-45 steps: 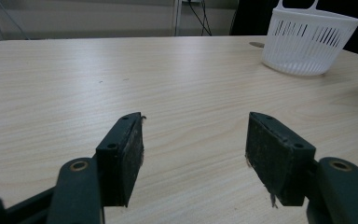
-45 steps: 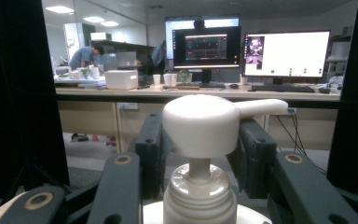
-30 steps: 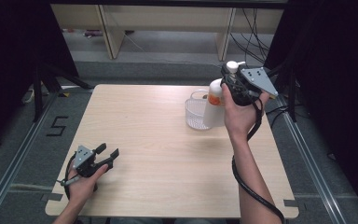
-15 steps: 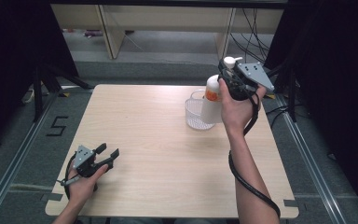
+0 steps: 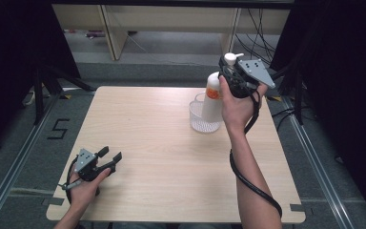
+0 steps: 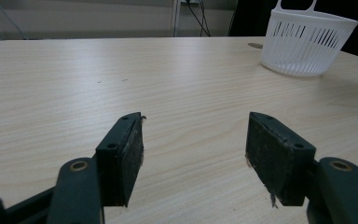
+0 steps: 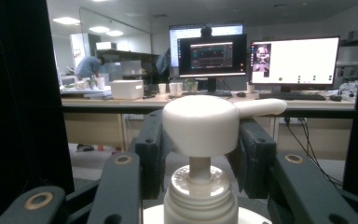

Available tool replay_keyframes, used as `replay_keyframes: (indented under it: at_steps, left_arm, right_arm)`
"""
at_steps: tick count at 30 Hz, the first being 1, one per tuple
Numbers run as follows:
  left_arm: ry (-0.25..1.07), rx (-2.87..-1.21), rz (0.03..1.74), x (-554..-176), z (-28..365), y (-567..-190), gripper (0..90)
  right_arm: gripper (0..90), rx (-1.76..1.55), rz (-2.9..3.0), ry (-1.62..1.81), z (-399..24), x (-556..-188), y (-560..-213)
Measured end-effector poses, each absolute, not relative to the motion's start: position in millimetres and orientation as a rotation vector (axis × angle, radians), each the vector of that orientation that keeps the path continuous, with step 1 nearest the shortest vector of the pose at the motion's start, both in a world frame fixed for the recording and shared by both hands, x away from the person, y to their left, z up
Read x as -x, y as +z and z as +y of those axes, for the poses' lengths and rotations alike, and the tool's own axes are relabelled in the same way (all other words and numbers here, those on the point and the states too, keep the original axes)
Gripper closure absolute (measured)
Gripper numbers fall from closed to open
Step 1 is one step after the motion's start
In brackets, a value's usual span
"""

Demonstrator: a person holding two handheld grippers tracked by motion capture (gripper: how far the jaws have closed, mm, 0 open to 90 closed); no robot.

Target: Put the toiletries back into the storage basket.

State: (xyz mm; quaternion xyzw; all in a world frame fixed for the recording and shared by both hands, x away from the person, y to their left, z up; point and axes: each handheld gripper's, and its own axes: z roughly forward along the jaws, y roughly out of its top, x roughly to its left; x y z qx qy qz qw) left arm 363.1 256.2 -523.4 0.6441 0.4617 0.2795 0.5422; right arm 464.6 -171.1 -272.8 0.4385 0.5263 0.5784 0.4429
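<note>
Two grippers: the right gripper (image 5: 232, 78) pinches a pump bottle (image 5: 213, 98) upright just below its pump head, holding it directly over the white basket (image 5: 201, 121) as if to lower it in, while the left gripper (image 5: 110, 158) rests spread and empty on the bench (image 5: 162, 157), well apart.

Both grippers (image 5: 110, 160) (image 5: 228, 81) were black, grey triangular top plates, brass pivot bushings, black cables; forearms bare.

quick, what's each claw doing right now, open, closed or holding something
Left claw: open, nothing between its jaws, low over the table.
Right claw: closed on the pump bottle, held above the white basket.
</note>
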Motion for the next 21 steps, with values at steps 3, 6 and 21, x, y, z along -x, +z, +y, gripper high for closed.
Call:
replay_keyframes:
  at_steps: [3,6,21]
  left_arm:
    - [0.664,-1.53,1.097,-363.1,256.2,-523.4,35.9]
    - [0.663,-1.531,1.097,-363.2,256.1,-523.4,35.9]
    - [0.664,-1.532,1.093,-363.1,256.1,-523.4,36.0]
  right_arm:
    - [60.0,-1.078,1.301,1.43,-170.7,-466.7,-272.4]
    - [60.0,-1.076,1.301,1.426,-169.7,-469.7,-270.9]
    - [60.0,-1.096,1.302,1.432,-165.1,-481.4,-270.5]
